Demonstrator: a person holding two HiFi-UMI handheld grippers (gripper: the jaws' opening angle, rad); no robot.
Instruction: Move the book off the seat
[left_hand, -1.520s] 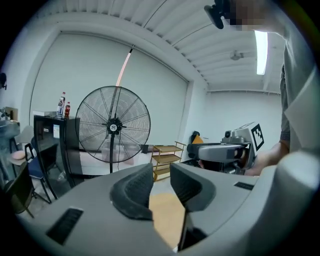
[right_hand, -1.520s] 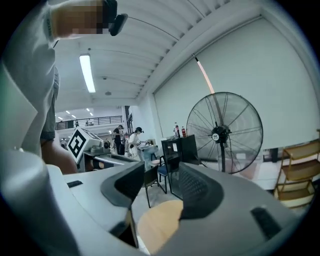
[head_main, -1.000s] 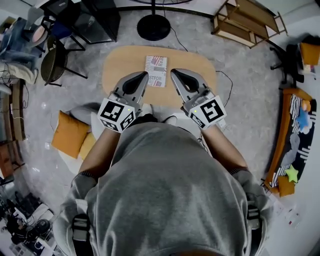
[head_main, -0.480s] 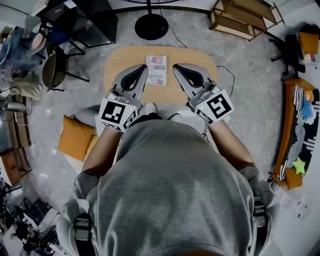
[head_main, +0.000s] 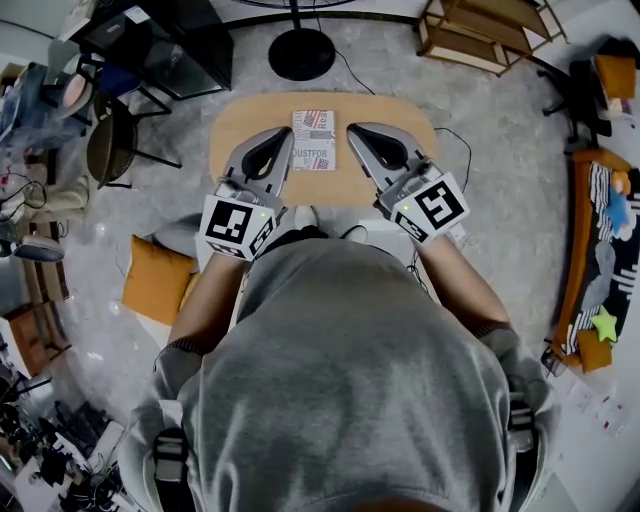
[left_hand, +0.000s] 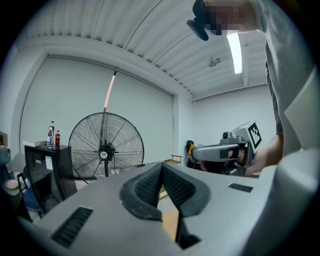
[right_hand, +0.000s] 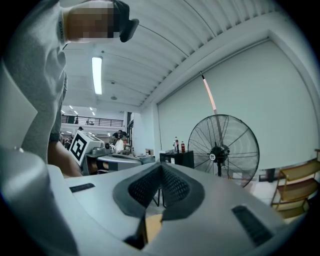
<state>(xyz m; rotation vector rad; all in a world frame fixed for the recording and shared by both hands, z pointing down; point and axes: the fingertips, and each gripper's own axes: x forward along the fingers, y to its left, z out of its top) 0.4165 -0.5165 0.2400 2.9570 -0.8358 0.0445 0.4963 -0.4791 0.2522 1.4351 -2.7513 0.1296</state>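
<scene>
Near far edge of seat (head_main: 240, 122), book (head_main: 314, 139)

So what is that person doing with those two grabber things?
A person stands over a wooden seat with a hand-held gripper in each hand. A book lies flat on the seat. From above, it shows between the left hand-held gripper and the right hand-held gripper. Both are shut with nothing in their jaws, so the book is not picked up yet.
</scene>
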